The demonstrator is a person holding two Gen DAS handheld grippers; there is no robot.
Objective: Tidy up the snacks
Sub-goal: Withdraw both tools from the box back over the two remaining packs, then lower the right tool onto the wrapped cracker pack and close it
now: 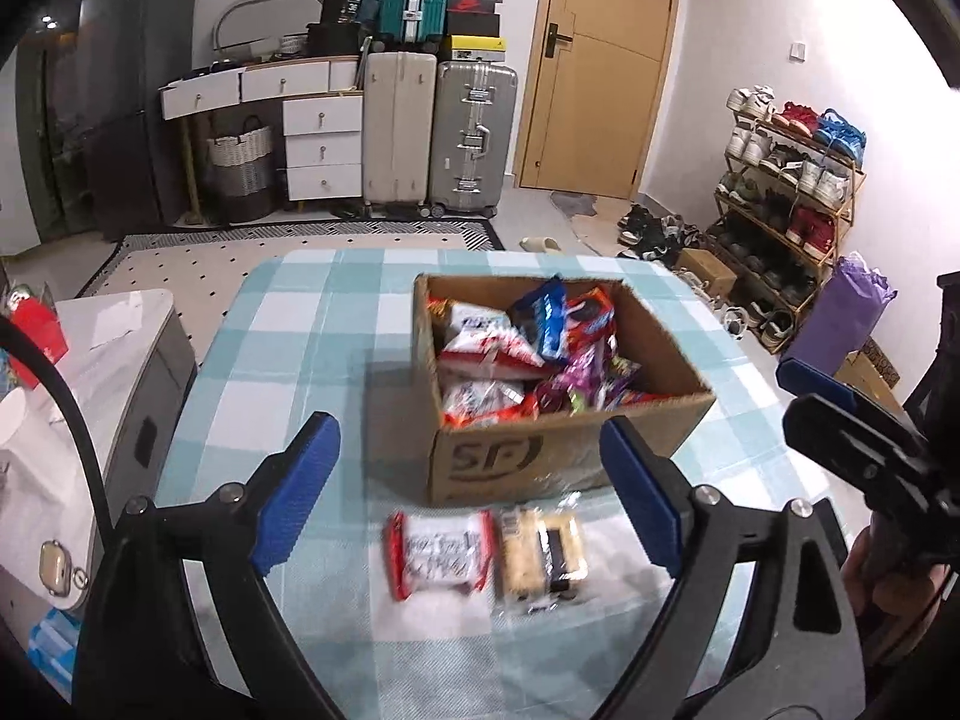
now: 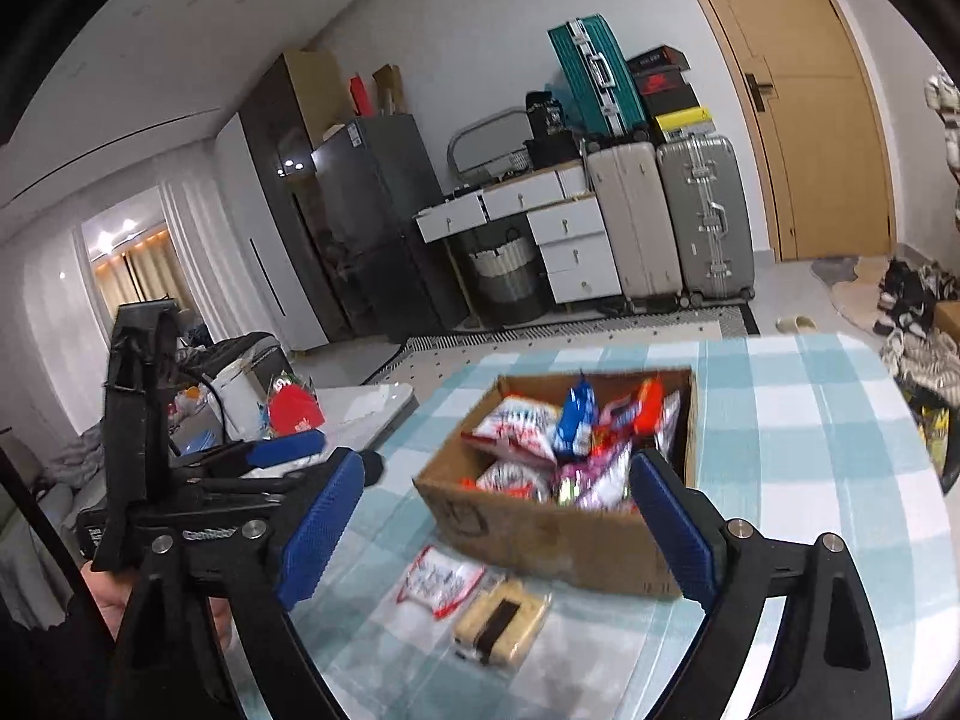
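White walls, a tan wooden door (image 1: 600,66), upright hard-shell suitcases (image 1: 441,132) beside white drawers (image 1: 321,144), bamboo shoe rack (image 1: 786,192) right.

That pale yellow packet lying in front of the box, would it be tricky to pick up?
Probably a little. The pale yellow packet lies flat on the tablecloth, so fingers must get under its edges. Its clear, glossy wrapper looks slippery. The contents look blocky and perhaps crumbly.

Matt cardboard box (image 1: 540,456); glossy plastic snack wrappers (image 1: 498,354); checked cloth tablecloth (image 1: 288,348); textured fingers (image 1: 300,498)
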